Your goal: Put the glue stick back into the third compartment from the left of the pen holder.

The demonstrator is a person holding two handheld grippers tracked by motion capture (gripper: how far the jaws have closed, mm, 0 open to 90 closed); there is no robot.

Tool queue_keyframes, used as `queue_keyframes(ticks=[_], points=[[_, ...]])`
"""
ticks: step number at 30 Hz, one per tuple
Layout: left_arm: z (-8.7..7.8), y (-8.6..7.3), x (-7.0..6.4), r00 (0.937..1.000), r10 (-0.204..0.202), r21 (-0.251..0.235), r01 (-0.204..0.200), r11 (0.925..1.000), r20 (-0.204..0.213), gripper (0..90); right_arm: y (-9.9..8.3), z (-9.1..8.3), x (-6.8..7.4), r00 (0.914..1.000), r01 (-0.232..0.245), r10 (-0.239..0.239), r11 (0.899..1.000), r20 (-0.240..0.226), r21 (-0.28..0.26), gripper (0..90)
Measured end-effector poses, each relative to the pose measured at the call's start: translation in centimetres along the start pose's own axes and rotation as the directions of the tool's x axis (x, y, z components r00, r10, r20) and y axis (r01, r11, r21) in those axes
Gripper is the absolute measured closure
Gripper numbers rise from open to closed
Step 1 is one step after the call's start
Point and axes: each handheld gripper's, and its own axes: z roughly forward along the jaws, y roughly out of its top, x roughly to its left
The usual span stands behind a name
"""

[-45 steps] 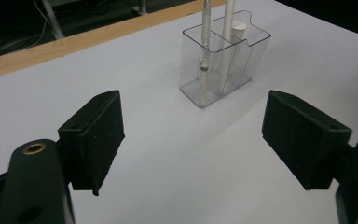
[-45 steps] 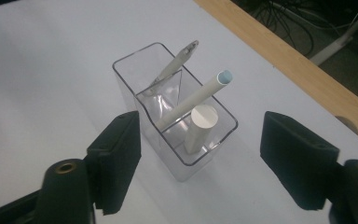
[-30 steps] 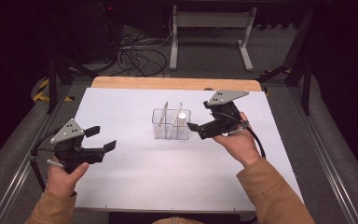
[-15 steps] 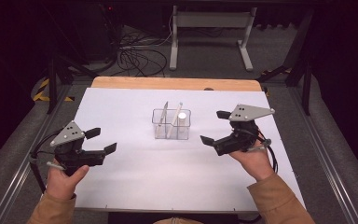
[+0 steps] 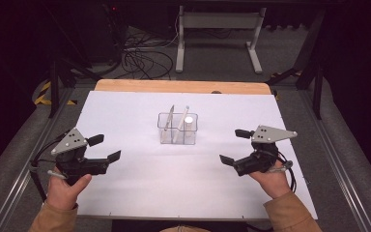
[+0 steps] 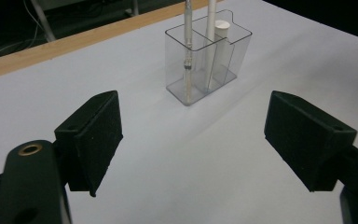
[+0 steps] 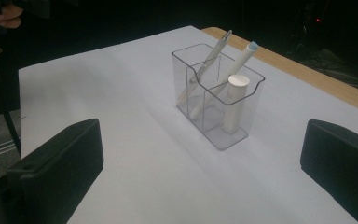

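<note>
At centre frame the clear pen holder (image 5: 177, 128) stands loaded with pens, so keep your left gripper (image 5: 102, 148) and right gripper (image 5: 234, 146) wide, empty and apart.

Organizer (image 5: 178, 128) mid-table (image 5: 125, 111), two pens (image 5: 170, 116) and tube (image 5: 189, 126) inside; left gripper (image 5: 104, 149) and right gripper (image 5: 232, 146) flank it, nearer the person.
</note>
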Motion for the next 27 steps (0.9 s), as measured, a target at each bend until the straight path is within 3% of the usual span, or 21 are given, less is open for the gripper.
queue_keyframes(ticks=[12,19,24,27], points=[[-0.1,0.0,-0.1,1.0,-0.002,-0.004,0.002,1.0,0.002,19.6,-4.4,-0.7,-0.2,0.9996,-0.026,0.026,1.0,-0.013,-0.013,0.0],[-0.2,-0.1,-0.1,1.0,0.005,-0.004,-0.005,1.0,0.003,19.6,-6.7,-1.3,-0.2,0.9995,-0.03,0.03,1.0,0.005,-0.01,3.8],[-0.2,-0.3,-0.1,1.0,0.007,-0.008,-0.007,0.9999,-0.001,19.6,-8.2,-0.7,-0.1,0.9991,-0.038,0.037,0.997,0.023,0.07,3.2],[-0.1,-0.4,-0.1,1.0,0.003,-0.006,-0.003,1.0,0.001,19.6,-8.1,-0.7,0.0,0.9993,-0.033,0.031,0.998,0.023,0.06,3.0]])
